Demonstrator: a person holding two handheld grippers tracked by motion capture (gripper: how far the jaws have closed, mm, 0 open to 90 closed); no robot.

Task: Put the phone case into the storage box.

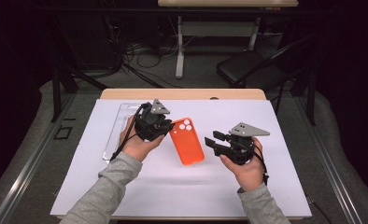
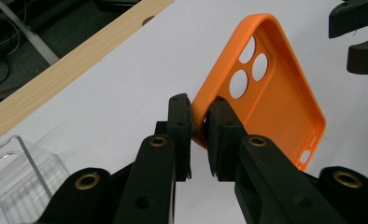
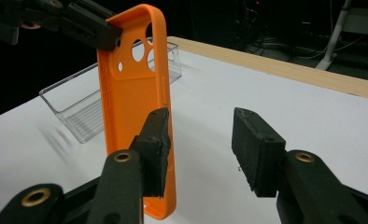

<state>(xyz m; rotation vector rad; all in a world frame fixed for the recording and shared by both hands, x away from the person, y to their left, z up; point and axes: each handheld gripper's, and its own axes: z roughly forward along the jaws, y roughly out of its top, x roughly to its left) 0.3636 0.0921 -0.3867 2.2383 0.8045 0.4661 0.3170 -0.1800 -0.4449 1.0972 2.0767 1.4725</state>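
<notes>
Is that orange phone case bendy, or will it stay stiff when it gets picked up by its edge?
The orange rubbery-looking phone case probably flexes a little: it is a thin, empty shell. It likely weighs little, since the left gripper holds it by one rim. Its matte surface looks grippy, not slippery.

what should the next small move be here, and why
Probably carry the orange silicone phone case toward the clear plastic tray. The left gripper is clamped on the case's rim, the right gripper stands open beside the case without pinching it, and the tray lies just left.
</notes>
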